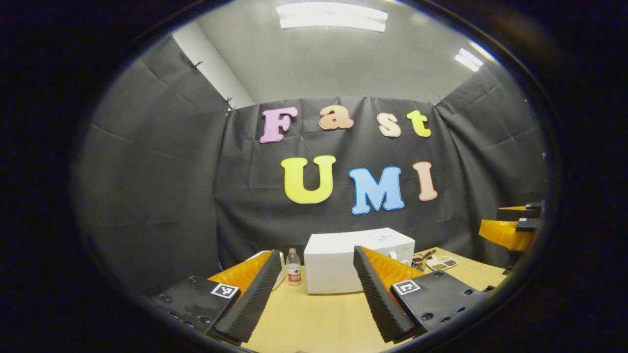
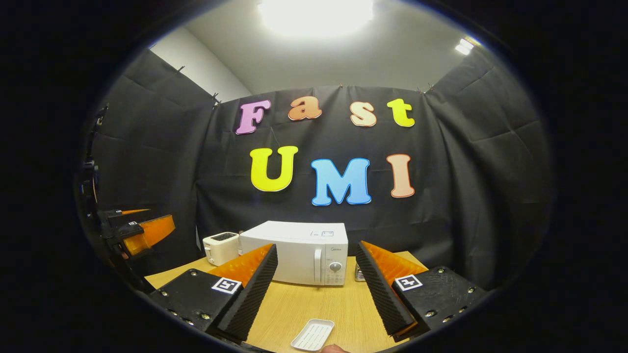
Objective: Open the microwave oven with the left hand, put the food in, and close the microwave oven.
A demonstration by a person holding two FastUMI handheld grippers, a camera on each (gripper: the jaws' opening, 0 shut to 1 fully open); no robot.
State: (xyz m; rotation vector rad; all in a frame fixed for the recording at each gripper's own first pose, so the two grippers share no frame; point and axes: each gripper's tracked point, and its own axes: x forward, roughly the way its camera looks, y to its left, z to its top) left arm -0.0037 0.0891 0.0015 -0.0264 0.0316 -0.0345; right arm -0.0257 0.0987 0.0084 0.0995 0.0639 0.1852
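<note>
Microwave [image 2: 294, 254]: a white boxy oven standing at the back of the pale wood-grain table [image 2: 314, 304], door shut, handle and dial on its right side. Whether food sits inside cannot be told; the scene fits a stage before loading or one after closing.

Left to right in the right gripper view: a white toaster [image 2: 220, 247] just beside the oven; the left gripper [image 1: 314, 294] spread wide, holding nothing, aimed at the oven front, likely for reaching the handle; a white ridged tray [image 2: 312, 335] near the table's front edge, contents unclear; the right gripper [image 2: 316, 294], also wide and empty, hovering above the tray. Finger pads are ribbed wedges.

In the left gripper view a clear plastic bottle [image 1: 293, 267] stands just left of the oven.
</note>
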